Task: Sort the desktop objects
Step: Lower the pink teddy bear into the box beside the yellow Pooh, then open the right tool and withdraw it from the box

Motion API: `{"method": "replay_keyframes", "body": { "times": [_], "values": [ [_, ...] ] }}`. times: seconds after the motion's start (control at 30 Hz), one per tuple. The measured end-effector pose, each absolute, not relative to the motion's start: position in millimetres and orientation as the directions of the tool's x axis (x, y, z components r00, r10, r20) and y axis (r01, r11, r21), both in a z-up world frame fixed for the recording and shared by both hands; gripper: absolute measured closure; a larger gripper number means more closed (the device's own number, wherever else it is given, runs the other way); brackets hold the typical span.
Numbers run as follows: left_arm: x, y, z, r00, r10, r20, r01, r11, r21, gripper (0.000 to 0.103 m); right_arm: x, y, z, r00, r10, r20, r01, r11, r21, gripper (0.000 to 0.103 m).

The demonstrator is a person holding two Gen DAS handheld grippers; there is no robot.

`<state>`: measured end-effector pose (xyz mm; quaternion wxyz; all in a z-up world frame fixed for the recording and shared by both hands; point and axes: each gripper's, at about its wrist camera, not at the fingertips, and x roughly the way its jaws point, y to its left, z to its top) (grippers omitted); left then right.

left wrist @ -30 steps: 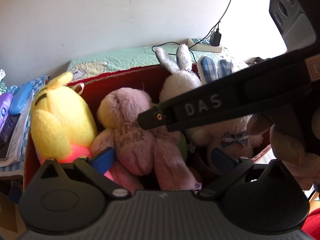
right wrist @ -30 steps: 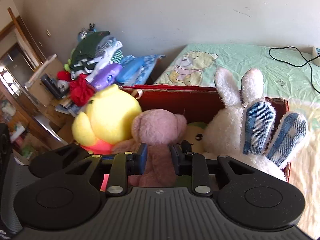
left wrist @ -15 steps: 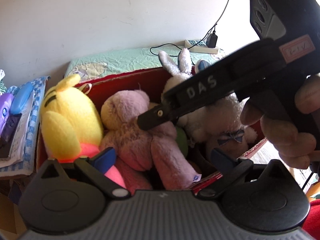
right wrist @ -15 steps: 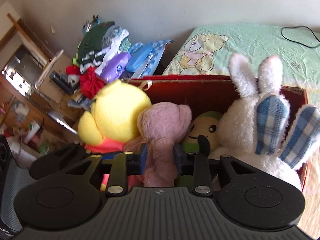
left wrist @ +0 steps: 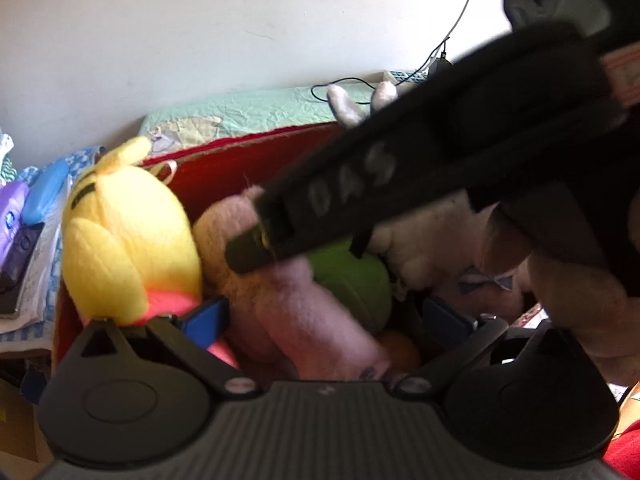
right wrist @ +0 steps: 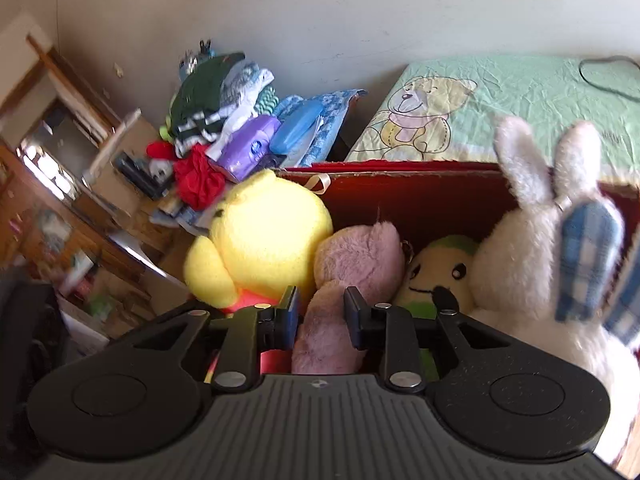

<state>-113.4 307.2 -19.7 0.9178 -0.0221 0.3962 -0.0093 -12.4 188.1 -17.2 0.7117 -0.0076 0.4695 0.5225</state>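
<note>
— Gripping the pink plush (right wrist: 352, 264), is that what your right gripper (right wrist: 322, 312) is doing?

— Yes. Your right jaws are closed against both sides of the pink plush's body, which fills the gap between the blue pads. You hold it low on the body, probably so the soft toy doesn't fold out of the grip.

— Where does it sit?

— In the red box (right wrist: 420, 196), wedged between the yellow chick plush (right wrist: 264, 240) at the box's left end and the green plush (right wrist: 440, 268) beside it. The white bunny plush (right wrist: 520, 264) fills the right end. The toys are packed upright, shoulder to shoulder, so each props up the next.

— And your left gripper (left wrist: 324, 316)?

— Its jaws stand wide apart, holding nothing, poised over the pink plush near the box's front edge. From that view your right gripper crosses above the toys, its tip at the pink plush's head. I judge you keep the left one spread so it can steady a neighbour if the pink one drags it along.

— Anything to watch?

— The pack is tight; the green plush touches the pink one and could shift with it.
</note>
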Motion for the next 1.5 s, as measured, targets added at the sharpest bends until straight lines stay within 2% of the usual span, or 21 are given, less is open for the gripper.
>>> {"method": "replay_keyframes", "body": {
  "times": [0.1, 0.23, 0.57, 0.87, 1.0, 1.13, 1.3, 1.5],
  "values": [
    [-116.3, 307.4, -18.2, 0.685, -0.026, -0.728, 0.008, 1.000, -0.028, 0.003, -3.7, 191.3, -33.2, -0.050, 0.700, -0.713, -0.717, 0.472, 0.514, 0.076],
    [-118.5, 307.9, -16.7, 0.689, -0.033, -0.724, 0.002, 0.999, -0.043, 0.002, -9.0, 178.7, -22.1, 0.029, 0.738, -0.674, -0.735, 0.473, 0.486, 0.074],
    [-129.5, 304.3, -5.6, 0.717, -0.049, -0.695, -0.001, 0.997, -0.072, 0.003, -22.3, 151.5, -3.1, 0.121, 0.744, -0.658, -0.731, 0.515, 0.448, 0.072],
    [-141.4, 299.9, -0.7, 0.729, -0.098, -0.678, 0.021, 0.993, -0.120, 0.013, -30.7, 99.1, 15.6, 0.315, 0.755, -0.576, -0.634, 0.619, 0.464, 0.072],
    [-139.9, 300.7, 1.5, 0.736, -0.081, -0.672, -0.011, 0.991, -0.131, 0.014, -30.8, 74.9, 20.5, 0.429, 0.729, -0.533, -0.544, 0.680, 0.492, 0.073],
    [-159.7, 301.0, 7.5, 0.747, -0.097, -0.657, -0.010, 0.987, -0.158, 0.014, -37.1, 67.2, 19.1, 0.510, 0.663, -0.549, -0.515, 0.746, 0.422, 0.073],
    [-160.3, 297.2, 13.8, 0.752, -0.127, -0.647, 0.012, 0.984, -0.179, 0.014, -37.3, 65.6, 8.4, 0.529, 0.627, -0.572, -0.481, 0.777, 0.406, 0.072],
    [-157.8, 286.7, 18.3, 0.753, -0.157, -0.639, 0.044, 0.981, -0.189, 0.014, -50.7, 60.4, 7.8, 0.516, 0.656, -0.551, -0.512, 0.752, 0.416, 0.072]
  ]
}}
